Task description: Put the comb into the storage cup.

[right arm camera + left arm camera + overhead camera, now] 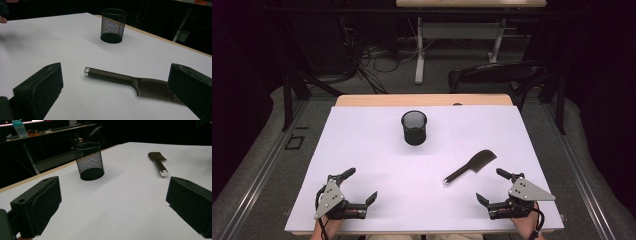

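the white table point(377, 150) is being looked down on from above; a black mesh cup point(414, 128) is being kept upright near its far middle; the dark comb point(470, 166) is being left lying flat, well apart from the cup, just ahead of the right gripper point(493, 186), whose jaws are being held wide apart with nothing between; the left gripper point(360, 184) is likewise being held spread wide and empty at the near left edge

no readable text, no labels, no brand names, no numbers, no signs on anything in any view
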`<state>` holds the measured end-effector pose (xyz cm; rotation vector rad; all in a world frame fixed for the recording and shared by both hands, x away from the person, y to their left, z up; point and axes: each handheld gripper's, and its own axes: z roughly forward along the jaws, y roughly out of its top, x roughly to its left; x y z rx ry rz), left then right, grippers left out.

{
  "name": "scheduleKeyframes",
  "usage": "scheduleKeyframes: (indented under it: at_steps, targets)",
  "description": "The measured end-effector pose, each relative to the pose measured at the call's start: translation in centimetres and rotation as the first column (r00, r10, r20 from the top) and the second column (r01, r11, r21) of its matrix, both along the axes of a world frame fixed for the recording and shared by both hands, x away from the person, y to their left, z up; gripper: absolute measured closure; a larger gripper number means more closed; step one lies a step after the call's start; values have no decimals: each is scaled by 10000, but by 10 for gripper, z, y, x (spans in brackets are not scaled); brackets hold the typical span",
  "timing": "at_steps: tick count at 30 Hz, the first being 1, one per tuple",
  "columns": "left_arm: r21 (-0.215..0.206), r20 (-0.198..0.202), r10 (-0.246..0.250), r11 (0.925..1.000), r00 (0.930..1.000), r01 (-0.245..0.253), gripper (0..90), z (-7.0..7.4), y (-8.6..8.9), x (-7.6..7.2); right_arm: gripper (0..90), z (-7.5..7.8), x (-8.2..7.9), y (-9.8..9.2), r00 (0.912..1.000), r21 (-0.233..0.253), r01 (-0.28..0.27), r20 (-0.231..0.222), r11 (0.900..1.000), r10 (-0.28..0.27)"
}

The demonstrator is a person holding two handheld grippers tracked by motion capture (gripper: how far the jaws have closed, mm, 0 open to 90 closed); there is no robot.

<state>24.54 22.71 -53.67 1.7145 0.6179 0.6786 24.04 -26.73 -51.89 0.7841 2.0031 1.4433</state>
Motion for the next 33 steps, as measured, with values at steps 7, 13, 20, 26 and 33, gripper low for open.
scheduleKeyframes:
  at_steps: [7,13,20,26,33]
  targets:
    - [28,-14,-43,10000,10000,43,0,0,0,1,0,0,2,1,9995,-124,176,-260,9998,-180]
    - [44,-22,30,10000,10000,-29,0,0,0,1,0,2,3,4,9994,-178,98,-337,9998,-104]
    - [96,-50,16,10000,10000,-15,0,0,-2,1,0,6,4,10,9985,-172,96,-541,9998,-105]
    - [120,-72,86,9999,9999,-85,0,-1,-3,2,0,4,14,20,9955,-521,-58,-952,9986,9]
    - [138,-91,92,9999,9999,-90,0,-1,-2,3,0,5,27,31,9912,-973,-356,-1302,9946,228]
